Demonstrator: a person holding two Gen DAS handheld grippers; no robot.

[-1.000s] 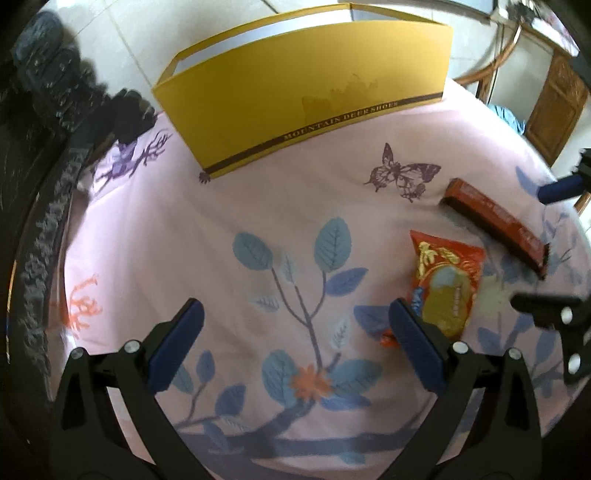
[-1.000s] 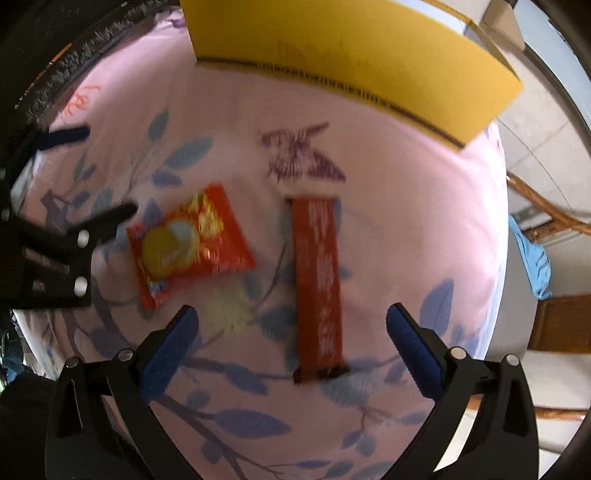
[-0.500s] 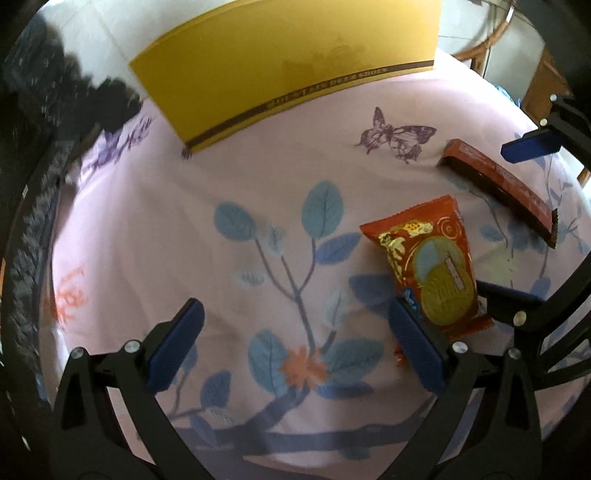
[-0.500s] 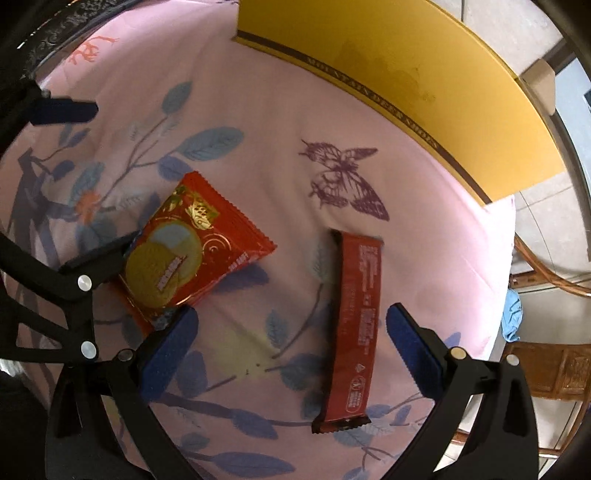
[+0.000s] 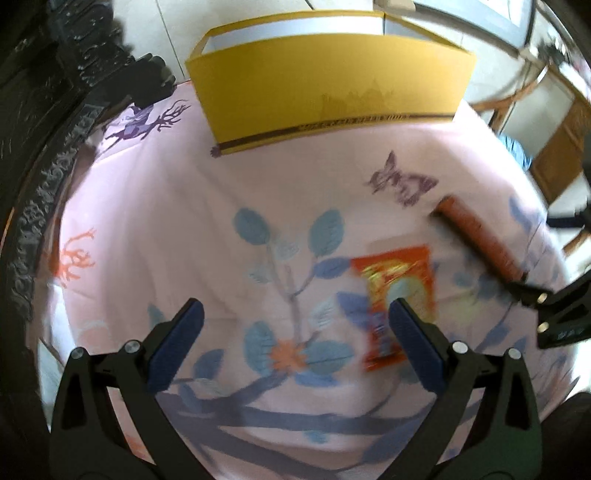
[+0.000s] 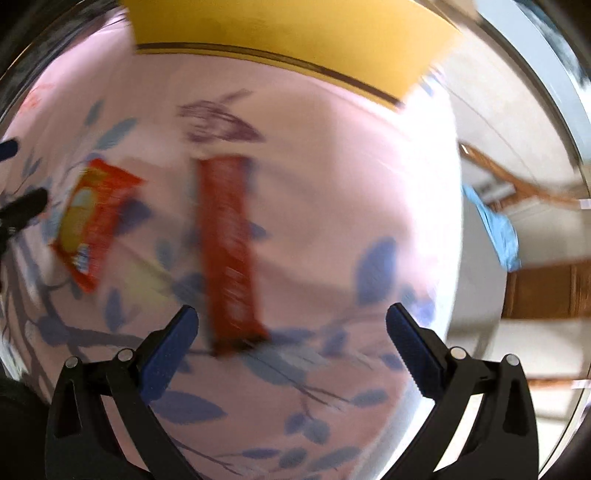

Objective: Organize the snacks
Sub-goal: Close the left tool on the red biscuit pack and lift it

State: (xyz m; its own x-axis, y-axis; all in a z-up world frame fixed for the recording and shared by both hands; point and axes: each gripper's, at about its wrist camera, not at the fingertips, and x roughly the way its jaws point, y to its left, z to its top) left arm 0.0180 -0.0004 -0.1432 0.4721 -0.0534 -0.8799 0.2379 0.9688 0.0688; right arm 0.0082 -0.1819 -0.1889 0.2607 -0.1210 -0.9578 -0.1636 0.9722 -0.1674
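The right gripper (image 6: 291,328), jaws spread and empty, is hovering over the red bar (image 6: 229,247), whose long axis is running straight ahead beside its left finger; the left gripper (image 5: 291,321), equally open, is sitting farther off.

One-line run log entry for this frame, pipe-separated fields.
left gripper: open, empty | right gripper: open, empty | orange packet: on cloth | red bar: on cloth | yellow box: open top

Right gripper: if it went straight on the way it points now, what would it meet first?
Probably the tablecloth, just right of the red bar, which lies nearer its left finger. The right gripper is open and empty. Further on stands the yellow box. Blur leaves depth unclear.
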